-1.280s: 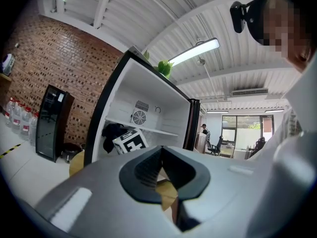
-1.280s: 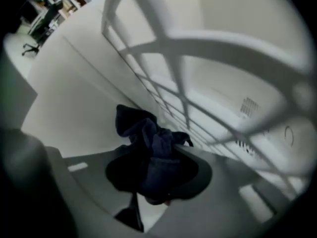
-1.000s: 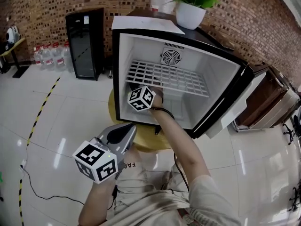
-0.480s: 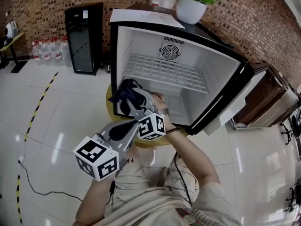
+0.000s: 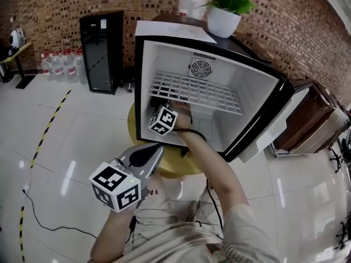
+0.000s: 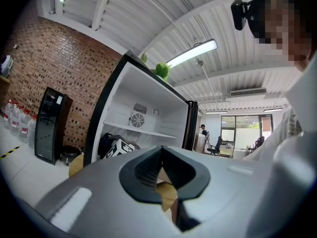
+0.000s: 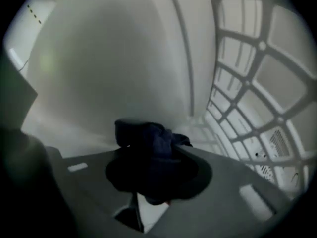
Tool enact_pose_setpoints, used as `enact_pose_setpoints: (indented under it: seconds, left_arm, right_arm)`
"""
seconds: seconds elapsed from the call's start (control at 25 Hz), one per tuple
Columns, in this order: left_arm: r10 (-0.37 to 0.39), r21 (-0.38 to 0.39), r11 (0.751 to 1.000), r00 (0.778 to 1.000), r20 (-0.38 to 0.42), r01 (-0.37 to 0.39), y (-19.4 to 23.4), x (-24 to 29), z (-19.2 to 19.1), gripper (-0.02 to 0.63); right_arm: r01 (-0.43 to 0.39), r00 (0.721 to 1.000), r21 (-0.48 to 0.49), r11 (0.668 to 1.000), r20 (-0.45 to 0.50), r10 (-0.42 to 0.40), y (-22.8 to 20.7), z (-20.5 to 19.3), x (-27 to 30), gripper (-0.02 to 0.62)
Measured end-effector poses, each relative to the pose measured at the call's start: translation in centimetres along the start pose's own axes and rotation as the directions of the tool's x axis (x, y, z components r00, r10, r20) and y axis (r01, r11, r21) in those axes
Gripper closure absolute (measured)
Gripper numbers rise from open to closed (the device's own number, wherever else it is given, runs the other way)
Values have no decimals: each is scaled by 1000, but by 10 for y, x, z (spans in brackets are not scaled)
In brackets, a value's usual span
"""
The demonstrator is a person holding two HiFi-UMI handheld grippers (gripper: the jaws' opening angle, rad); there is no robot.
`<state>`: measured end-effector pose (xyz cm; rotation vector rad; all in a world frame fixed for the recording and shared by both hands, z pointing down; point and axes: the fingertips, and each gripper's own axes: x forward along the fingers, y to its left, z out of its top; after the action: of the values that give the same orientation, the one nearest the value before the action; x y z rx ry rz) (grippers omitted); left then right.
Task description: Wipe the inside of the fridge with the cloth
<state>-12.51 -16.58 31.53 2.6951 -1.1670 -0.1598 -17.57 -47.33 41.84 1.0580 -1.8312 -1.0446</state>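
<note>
At 12 o'clock in the head view: small black fridge with white liner [image 5: 258,92], door open, white wire shelf [image 5: 197,90] inside. Left gripper [image 6: 161,170] at 7 o'clock, outside, jaws pressed together, empty. Right gripper [image 7: 153,175] under shelf, left side, pinching crumpled dark-blue cloth [image 7: 148,140].

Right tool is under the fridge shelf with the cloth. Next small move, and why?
Probably ease the right tool forward until the cloth meets the white inner wall: it is shut on the cloth below the wire shelf, and no contact shows yet.
</note>
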Motion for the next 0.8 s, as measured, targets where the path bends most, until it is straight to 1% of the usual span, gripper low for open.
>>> enact_pose_setpoints:
  seconds: [0.08, 0.16, 0.24, 0.32, 0.4, 0.44, 0.56, 0.6, 0.64, 0.68, 0.76, 0.8]
  left_arm:
    - [12, 0, 1000, 1000, 5, -12, 5, -2, 2, 595]
    - [26, 1, 1000, 1000, 12, -26, 11, -4, 4, 595]
    - [35, 3, 999, 999, 24, -35, 13, -6, 7, 596]
    - [41, 0, 999, 998, 50, -41, 14, -9, 13, 596]
    - [46, -9, 999, 996, 83, -46, 14, -12, 19, 596]
    - [49, -15, 999, 995, 92, -48, 15, -12, 20, 596]
    - [54, -24, 998, 995, 89, -52, 15, -10, 16, 596]
    - [54, -25, 998, 995, 84, -52, 14, -10, 15, 596]
    - [56, -24, 998, 995, 82, -54, 13, -11, 15, 596]
    - [58, -19, 998, 995, 84, -57, 13, -12, 17, 597]
    - [67, -7, 998, 994, 89, -67, 16, -14, 21, 597]
    - [71, -5, 997, 994, 88, -71, 17, -14, 21, 597]
  right_arm:
    - [-14, 1000, 19, 1000, 8, 14, 1, 3, 9, 487]
    - [-37, 998, 49, 998, 57, 34, 3, 3, 4, 488]
    - [-72, 989, 61, 996, 132, 64, 11, 10, -21, 488]
    - [-83, 974, 40, 996, 213, 73, 21, 24, -58, 488]
    - [-80, 950, 25, 997, 305, 68, 29, 42, -98, 489]
    - [-82, 932, 19, 996, 356, 70, 31, 53, -120, 488]
    - [-121, 862, 0, 993, 496, 105, 42, 79, -181, 488]
    - [-126, 853, 2, 992, 511, 107, 44, 78, -193, 488]
    - [-119, 861, 10, 993, 499, 99, 41, 72, -195, 488]
    - [-104, 882, 19, 994, 464, 84, 35, 60, -185, 488]
    - [-67, 935, 31, 997, 350, 52, 20, 32, -144, 488]
    - [-53, 956, 29, 998, 289, 43, 16, 18, -119, 488]
